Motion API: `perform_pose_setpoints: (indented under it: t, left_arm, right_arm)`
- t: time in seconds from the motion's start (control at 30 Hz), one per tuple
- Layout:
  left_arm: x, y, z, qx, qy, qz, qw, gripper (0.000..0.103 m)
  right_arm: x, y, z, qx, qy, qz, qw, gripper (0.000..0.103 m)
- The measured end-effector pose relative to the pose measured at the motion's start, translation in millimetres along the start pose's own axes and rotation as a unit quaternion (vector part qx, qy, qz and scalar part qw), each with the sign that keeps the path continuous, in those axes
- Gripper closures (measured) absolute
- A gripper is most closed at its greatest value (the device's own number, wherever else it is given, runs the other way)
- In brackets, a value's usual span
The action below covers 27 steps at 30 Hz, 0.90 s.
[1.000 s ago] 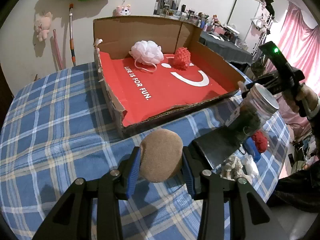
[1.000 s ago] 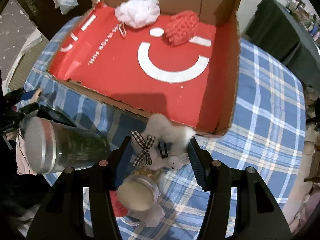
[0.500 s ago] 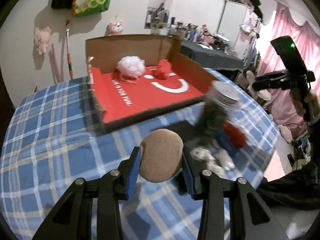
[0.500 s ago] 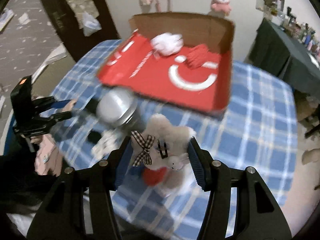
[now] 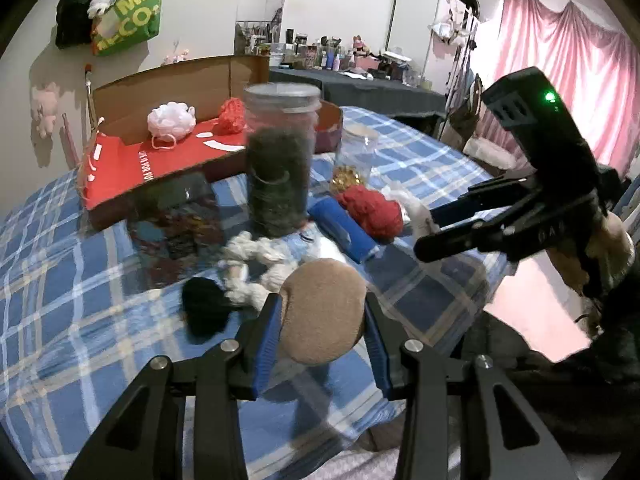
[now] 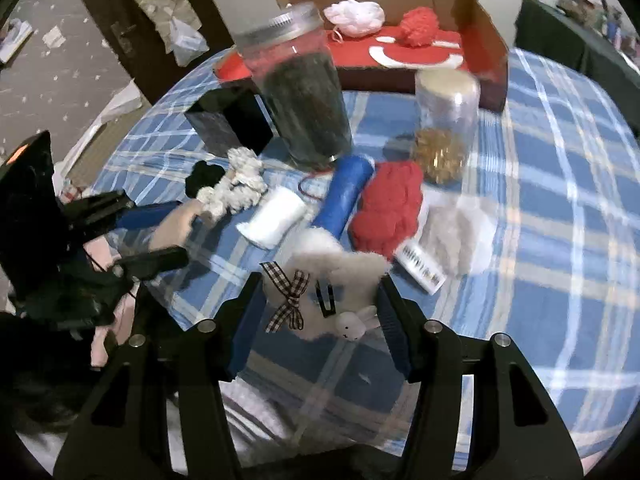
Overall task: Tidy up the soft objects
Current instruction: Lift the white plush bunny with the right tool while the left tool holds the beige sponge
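- Near the tabletop (image 5: 60, 320) front edge, the left gripper (image 5: 322, 322) pinches a tan round pad (image 5: 322, 316); the right gripper (image 6: 320, 300) pinches a white fluffy toy (image 6: 336, 276).
- Risk: either arm could knock over the tall jar (image 6: 304, 92) or the small jar (image 6: 446, 120) on the way to the red box (image 6: 424, 52).
- Open room lies to the right, over bare plaid; the pile crowds the middle.
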<state>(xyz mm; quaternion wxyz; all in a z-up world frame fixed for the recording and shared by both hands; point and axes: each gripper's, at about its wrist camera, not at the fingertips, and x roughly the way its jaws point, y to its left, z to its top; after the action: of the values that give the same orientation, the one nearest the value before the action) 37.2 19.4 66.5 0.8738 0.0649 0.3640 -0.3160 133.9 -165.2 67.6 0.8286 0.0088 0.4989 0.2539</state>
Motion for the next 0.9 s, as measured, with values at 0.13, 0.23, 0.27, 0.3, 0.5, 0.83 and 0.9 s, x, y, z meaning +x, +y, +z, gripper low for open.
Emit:
perform_pose_setpoints:
  t: [0.13, 0.23, 0.27, 0.3, 0.5, 0.83, 0.9]
  left_arm:
    - [22, -20, -7, 0.016, 0.005, 0.028, 0.9995, 0.058]
    - [36, -29, -13, 0.026, 0.006, 0.049, 0.9984, 0.055]
    - [40, -30, -15, 0.026, 0.005, 0.052, 0.9983, 0.054]
    - [42, -30, -17, 0.024, 0.004, 0.055, 0.9982, 0.053]
    - [44, -32, -27, 0.009, -0.026, 0.077, 0.9966, 0.037]
    - [44, -41, -44, -0.011, -0.091, 0.136, 0.9865, 0.032]
    - [46, -42, -44, -0.01, -0.093, 0.139, 0.9858, 0.033]
  right_arm:
    - [5, 6, -16, -0.016, -0.035, -0.057, 0.998, 0.047]
    - [6, 11, -25, -0.023, -0.068, -0.079, 0.994, 0.047]
    - [6, 12, -28, -0.024, -0.079, -0.084, 0.993, 0.047]
    - [7, 13, -31, -0.026, -0.091, -0.089, 0.992, 0.046]
    - [8, 13, -50, -0.026, -0.15, -0.106, 0.983, 0.039]
    - [18, 19, -63, -0.039, -0.215, -0.14, 0.966, 0.034]
    - [20, 19, -63, -0.04, -0.223, -0.139, 0.964, 0.034]
